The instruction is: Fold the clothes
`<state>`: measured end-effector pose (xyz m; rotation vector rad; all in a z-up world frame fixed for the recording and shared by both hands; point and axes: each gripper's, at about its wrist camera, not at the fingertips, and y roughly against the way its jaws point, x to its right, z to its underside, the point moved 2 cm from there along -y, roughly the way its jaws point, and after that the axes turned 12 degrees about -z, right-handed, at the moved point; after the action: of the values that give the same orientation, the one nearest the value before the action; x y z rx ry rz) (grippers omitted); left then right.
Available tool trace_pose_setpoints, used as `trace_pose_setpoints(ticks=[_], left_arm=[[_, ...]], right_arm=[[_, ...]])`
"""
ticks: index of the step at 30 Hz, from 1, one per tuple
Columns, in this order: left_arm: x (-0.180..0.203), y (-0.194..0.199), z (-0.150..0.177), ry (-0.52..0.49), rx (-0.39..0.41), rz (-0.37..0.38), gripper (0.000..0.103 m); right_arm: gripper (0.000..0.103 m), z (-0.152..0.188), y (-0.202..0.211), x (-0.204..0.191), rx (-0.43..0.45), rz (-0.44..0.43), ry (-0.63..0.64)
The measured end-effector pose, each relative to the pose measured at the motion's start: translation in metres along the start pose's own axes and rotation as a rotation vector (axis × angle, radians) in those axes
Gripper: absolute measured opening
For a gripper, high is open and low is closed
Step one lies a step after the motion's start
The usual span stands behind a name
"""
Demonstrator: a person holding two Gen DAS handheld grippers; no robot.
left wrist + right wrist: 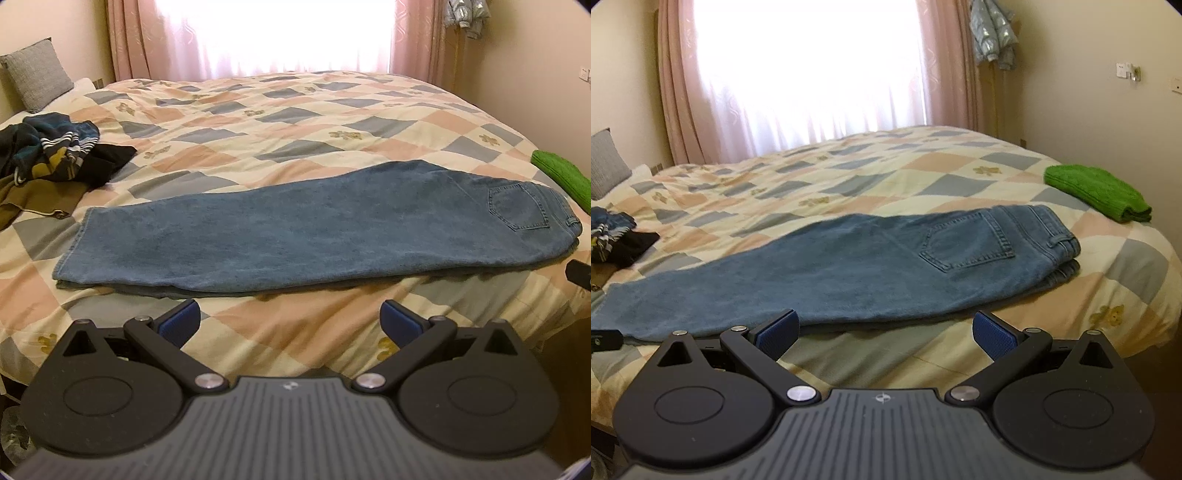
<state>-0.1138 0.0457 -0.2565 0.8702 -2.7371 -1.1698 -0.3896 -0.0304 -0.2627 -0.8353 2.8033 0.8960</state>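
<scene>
The blue denim jeans (pixel 314 229), folded lengthwise, lie across the checked quilt (pixel 258 122), hem at 9 o'clock, waistband at 3. Bare quilt stretches toward 12. The left gripper (pixel 290 321) and right gripper (pixel 884 332) hover near the jeans' near edge, jaws apart and empty.

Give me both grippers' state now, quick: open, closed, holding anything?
Left gripper: open, holding nothing, short of the jeans.
Right gripper: open, holding nothing.
</scene>
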Motion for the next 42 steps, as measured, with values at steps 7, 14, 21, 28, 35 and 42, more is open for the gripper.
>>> trace_pose_setpoints(ticks=[7, 14, 21, 28, 35, 42], left_arm=[[0.008, -0.025, 0.002, -0.012, -0.061, 0.024, 0.103], [-0.004, -0.067, 0.014, 0.058, -0.15, 0.102, 0.102], [-0.095, -0.112, 0.023, 0.409, -0.185, 0.176, 0.102], [-0.241, -0.149, 0.029, 0.871, -0.093, 0.15, 0.102], [-0.329, -0.202, 0.07, 1.322, -0.029, 0.255, 0.081], [-0.333, -0.23, 0.083, 1.346, -0.043, 0.217, 0.071]], right_arm=[[0.103, 0.006, -0.014, 0.013, -0.031, 0.004, -0.035], [0.103, 0.015, -0.04, 0.016, -0.094, 0.007, -0.022], [0.103, 0.028, -0.068, 0.01, -0.14, -0.015, 0.051], [0.101, 0.027, -0.107, -0.021, -0.172, -0.087, 0.155], [0.098, 0.023, -0.15, -0.073, -0.201, -0.223, 0.235], [0.098, 0.014, -0.18, -0.108, -0.209, -0.297, 0.288]])
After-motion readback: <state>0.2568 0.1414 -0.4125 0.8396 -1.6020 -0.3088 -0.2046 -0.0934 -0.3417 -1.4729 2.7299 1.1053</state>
